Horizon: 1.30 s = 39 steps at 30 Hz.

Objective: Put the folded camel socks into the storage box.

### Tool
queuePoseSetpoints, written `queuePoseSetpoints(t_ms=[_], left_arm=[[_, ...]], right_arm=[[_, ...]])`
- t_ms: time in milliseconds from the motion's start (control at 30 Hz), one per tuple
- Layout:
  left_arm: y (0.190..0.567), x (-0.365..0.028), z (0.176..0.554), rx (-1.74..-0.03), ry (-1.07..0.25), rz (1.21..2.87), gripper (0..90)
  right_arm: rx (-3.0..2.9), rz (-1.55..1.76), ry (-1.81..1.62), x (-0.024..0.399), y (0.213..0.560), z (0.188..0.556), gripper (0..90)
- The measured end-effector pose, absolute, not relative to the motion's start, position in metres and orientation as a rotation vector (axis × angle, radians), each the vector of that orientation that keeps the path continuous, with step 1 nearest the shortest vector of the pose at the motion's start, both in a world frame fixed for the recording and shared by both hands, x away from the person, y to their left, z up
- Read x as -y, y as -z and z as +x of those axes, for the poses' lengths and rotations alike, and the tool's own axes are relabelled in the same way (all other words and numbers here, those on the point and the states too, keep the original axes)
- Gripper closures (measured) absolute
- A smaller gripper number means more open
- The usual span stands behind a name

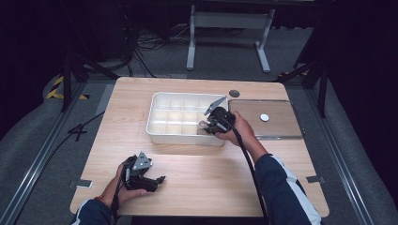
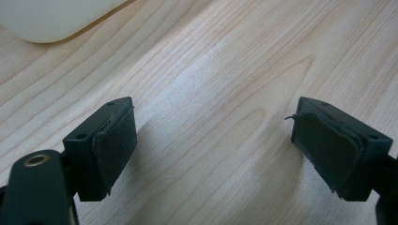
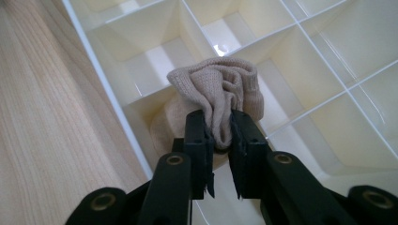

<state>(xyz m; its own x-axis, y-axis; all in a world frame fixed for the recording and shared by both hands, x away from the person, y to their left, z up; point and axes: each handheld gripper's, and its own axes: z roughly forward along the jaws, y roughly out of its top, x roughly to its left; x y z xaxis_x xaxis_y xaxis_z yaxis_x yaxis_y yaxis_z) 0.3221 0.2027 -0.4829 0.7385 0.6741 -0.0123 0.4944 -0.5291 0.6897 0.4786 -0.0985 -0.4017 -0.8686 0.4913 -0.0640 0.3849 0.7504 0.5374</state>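
Sock over the tray's near-right corner cell — right side's job.
Right gripper (image 3: 219, 136) pinches the beige sock (image 3: 220, 91), bulk at twelve o'clock above the divided tray (image 1: 162, 133); left gripper (image 2: 213, 140) gapes empty — well apart at seven o'clock.

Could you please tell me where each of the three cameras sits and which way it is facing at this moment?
High view: fixed above the person's side, looking forward and down at the wooden table; both forearms, left gripper and right gripper show.
Left gripper view: rides the left gripper, looking down at bare tabletop; open jaws show.
Right gripper view: rides the right gripper, facing the divided white tray; jaws pinch a beige sock.
Shared: high and right gripper views show the tray.
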Motion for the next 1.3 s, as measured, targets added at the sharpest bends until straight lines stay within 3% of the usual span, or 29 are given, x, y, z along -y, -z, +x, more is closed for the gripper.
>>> queuePoseSetpoints(t_ms=[1000,1300], left_arm=[[0.483,-0.203,0.322,-0.872,-0.337,2.245,14.5],[0.483,-0.203,0.322,-0.876,-0.334,2.242,14.4]], right_arm=[[-2.649,0.590,-0.929,0.132,0.370,0.435,71.2],[-2.608,0.584,-0.959,0.151,0.366,0.425,65.0]])
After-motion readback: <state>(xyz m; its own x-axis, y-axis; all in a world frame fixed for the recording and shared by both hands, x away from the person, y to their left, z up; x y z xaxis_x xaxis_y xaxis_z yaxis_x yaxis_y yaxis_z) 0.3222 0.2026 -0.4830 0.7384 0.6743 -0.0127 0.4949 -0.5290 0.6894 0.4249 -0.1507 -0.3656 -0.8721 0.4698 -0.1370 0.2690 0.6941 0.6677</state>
